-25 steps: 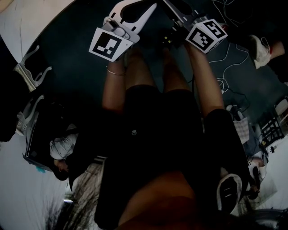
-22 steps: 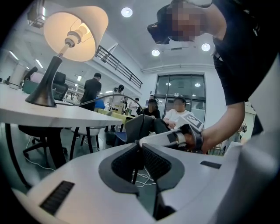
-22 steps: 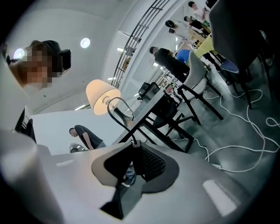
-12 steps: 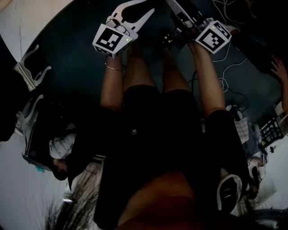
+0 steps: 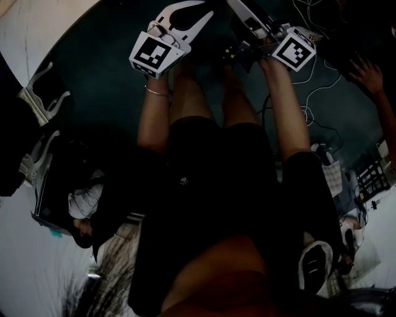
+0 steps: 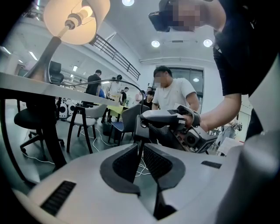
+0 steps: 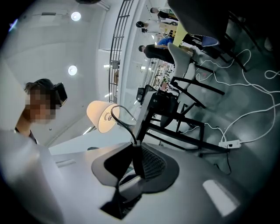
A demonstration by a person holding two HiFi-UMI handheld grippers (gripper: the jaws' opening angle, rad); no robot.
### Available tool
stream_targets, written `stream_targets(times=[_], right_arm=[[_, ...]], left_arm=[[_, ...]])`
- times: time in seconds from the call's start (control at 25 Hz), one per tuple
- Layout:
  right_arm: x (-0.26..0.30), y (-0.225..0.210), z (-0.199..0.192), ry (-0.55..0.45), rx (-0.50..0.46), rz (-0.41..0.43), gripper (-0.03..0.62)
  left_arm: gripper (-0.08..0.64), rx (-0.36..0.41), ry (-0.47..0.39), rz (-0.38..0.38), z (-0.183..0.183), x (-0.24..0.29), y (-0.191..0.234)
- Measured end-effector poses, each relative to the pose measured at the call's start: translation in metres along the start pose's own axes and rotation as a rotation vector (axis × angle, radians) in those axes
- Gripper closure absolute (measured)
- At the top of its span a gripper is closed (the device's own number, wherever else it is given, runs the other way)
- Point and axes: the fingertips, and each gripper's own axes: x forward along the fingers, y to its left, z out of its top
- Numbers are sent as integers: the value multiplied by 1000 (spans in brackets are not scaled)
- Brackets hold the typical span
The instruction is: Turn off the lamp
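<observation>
The lamp [image 6: 76, 19] is lit and stands on a table [image 6: 26, 85] that I see from below; its glowing shade [image 7: 101, 116] also shows in the right gripper view. A thin black cord [image 7: 118, 114] loops from the lamp down to my right gripper [image 7: 133, 146], whose jaws are shut on a dark switch block [image 6: 141, 127] on that cord. Below the block, the cord runs into my left gripper [image 6: 140, 153], which is shut on it. In the head view both grippers sit close together above my knees, the left gripper [image 5: 204, 12] beside the right marker cube [image 5: 294, 49].
Black chairs [image 6: 85, 118] and table legs [image 7: 183, 127] stand around. White cables and a power strip [image 7: 229, 143] lie on the dark floor. Several people are in the background [image 6: 173, 94]. Another person's hand [image 5: 368, 74] reaches in at the right edge.
My left gripper has sunk a little. The right gripper has rolled, turning its marker cube. A shoe at the right edge has given way to a reaching hand.
</observation>
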Motion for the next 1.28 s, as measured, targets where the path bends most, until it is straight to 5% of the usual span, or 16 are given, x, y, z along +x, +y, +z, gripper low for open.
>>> stream_targets(times=[0.52, 1.28], right_arm=[[0, 0, 6, -22, -112, -30, 531], [-1, -1, -2, 7, -95, 10, 514]], left_arm=[[545, 15, 2, 3, 3, 1, -8], [545, -20, 1, -20, 2, 9, -14]])
